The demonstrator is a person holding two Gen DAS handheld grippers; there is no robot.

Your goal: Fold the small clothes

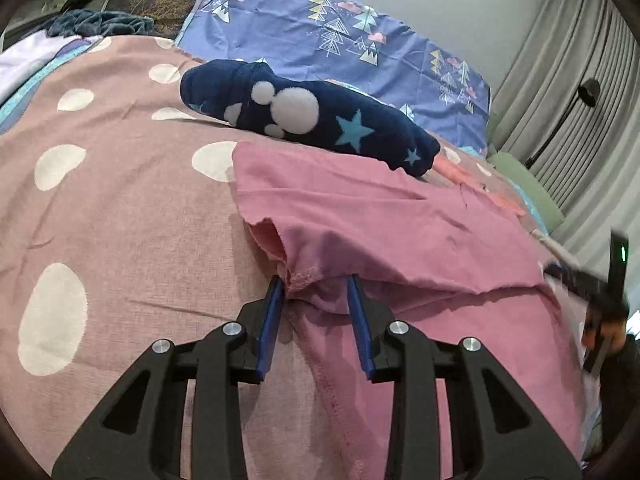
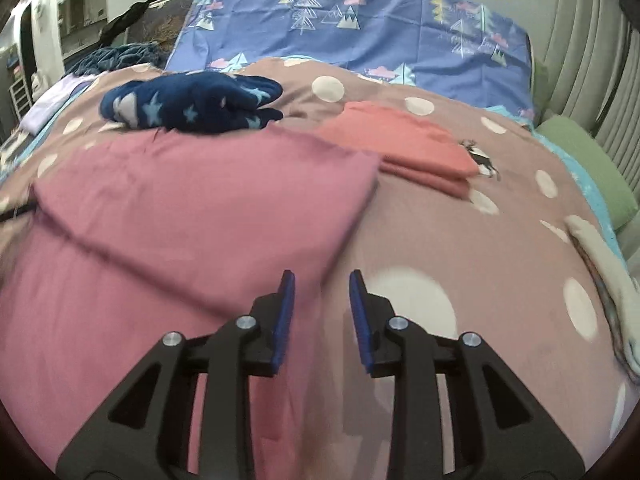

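Up close, the left wrist view looks down over a bed covered by a dusty-pink duvet with white dots [image 1: 120,208]. On it lies a pink garment [image 1: 380,216], its upper part folded down over the lower part. The left tool [image 1: 316,292] sits at the garment's bunched hem corner; its blue fingers stand apart with the puckered seam between them, and the pads do not appear to press the cloth. Beyond the garment rests a navy fleece piece with stars and white paw shapes [image 1: 312,120], its near end touching the garment's far edge. A blue pillowcase with pine trees [image 1: 320,40] stands at the head of the bed. At the right edge, blurred, is the right tool [image 1: 596,288] in a person's hand.

From the right wrist view, the right tool [image 2: 322,280] hovers with its fingers apart and nothing between them, over the garment's right edge [image 2: 208,200] where it meets the duvet. A folded coral garment [image 2: 404,140] lies farther back, just beside the pink one, with the navy piece [image 2: 192,104] behind.

I judge one fold laid and let go. Next, each tool needs a fresh hold on an edge for the second fold.
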